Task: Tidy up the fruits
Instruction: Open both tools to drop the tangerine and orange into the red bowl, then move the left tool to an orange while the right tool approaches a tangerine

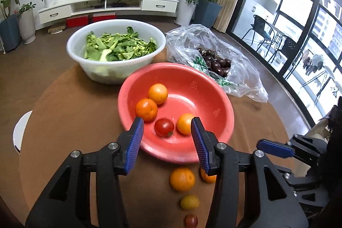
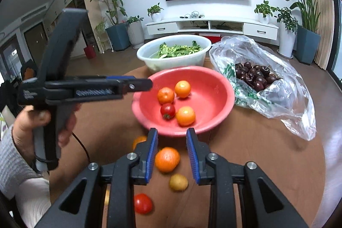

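- My left gripper [image 1: 167, 128] hangs over the near rim of the red plastic basin [image 1: 213, 87], jaws spread wide and holding nothing.
- My right gripper [image 2: 172, 147] is low over the brown tablecloth [image 2: 245, 142], jaws also spread and empty, with a loose orange [image 2: 167, 159] lying between them but not yet touched, as far as I can judge.
- Inside the basin I count three oranges and one red tomato [image 2: 167, 111].
- Left on the cloth, just in front of the basin: that orange, a second orange [image 2: 139, 140] half hidden behind my left finger, a small yellowish fruit [image 2: 178, 182] and another red tomato [image 2: 142, 203].
- I judge the step in hand to be picking up the orange between the right jaws.
- To do it well, I would centre the pads on its widest part, close gently so it does not squirt sideways, then lift clear of the rim before releasing.
- The left gripper should move aside; it crowds the drop zone.
- The white basin of greens [image 1: 116, 50] and the plastic bag of cherries [image 2: 256, 76] sit behind, well apart from the work.
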